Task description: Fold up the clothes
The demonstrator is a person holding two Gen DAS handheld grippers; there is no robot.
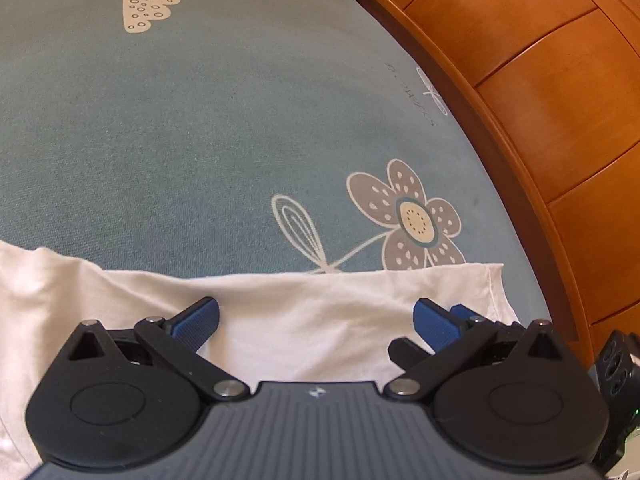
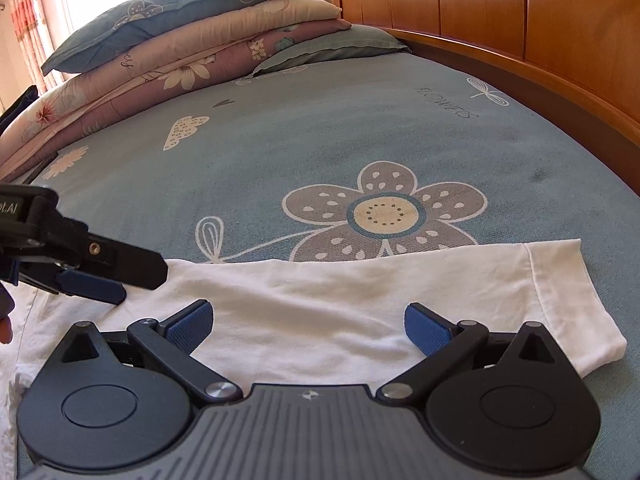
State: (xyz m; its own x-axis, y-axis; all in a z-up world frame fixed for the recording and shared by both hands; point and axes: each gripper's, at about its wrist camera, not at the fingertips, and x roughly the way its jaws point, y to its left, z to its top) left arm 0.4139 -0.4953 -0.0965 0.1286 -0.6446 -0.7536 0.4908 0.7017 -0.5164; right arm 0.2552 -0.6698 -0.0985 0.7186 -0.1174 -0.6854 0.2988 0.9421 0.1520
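A white t-shirt (image 1: 316, 312) lies flat on the blue flowered bed sheet (image 1: 200, 140); its sleeve end (image 2: 572, 292) points right toward the headboard. My left gripper (image 1: 316, 320) is open just above the shirt's upper part, holding nothing. My right gripper (image 2: 308, 326) is open over the shirt near the sleeve, holding nothing. The left gripper also shows in the right wrist view (image 2: 116, 280), at the left over the shirt's edge. The shirt's lower part is hidden under both grippers.
An orange wooden headboard (image 1: 560, 100) runs along the right side of the bed. A stack of folded quilts and pillows (image 2: 168, 48) sits at the far left of the bed. The sheet (image 2: 320, 128) stretches beyond the shirt.
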